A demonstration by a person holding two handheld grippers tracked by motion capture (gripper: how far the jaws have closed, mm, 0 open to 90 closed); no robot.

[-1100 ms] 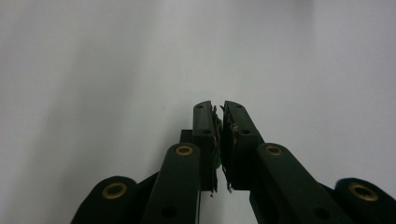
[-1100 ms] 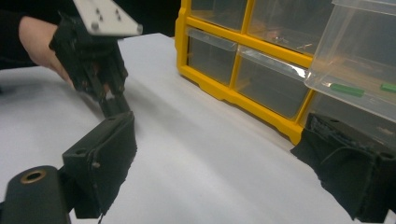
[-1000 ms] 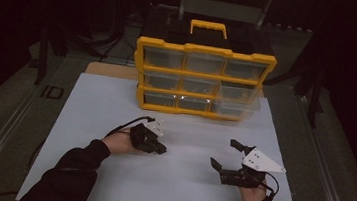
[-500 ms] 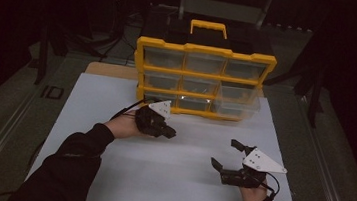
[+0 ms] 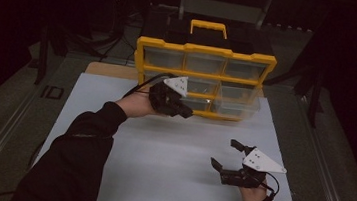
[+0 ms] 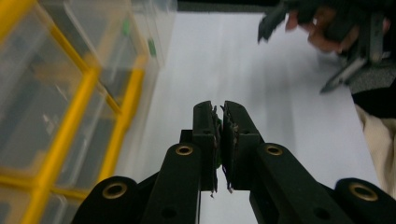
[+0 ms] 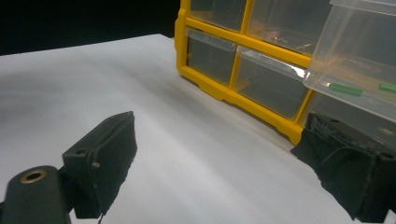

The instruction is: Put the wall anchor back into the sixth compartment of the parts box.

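A dim room surrounds the grey table (image 5: 19,114), its white mat (image 5: 171,150) brightly lit.

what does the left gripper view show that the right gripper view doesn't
Left gripper view: the left gripper with its jaws shut, something small and green pinched between them, and the right gripper in the person's hand farther off.

Right gripper view: the right gripper's own pads wide apart with nothing between them, and green pieces inside a pulled-out clear drawer.

Both: the yellow organizer with clear drawers, and the white mat.
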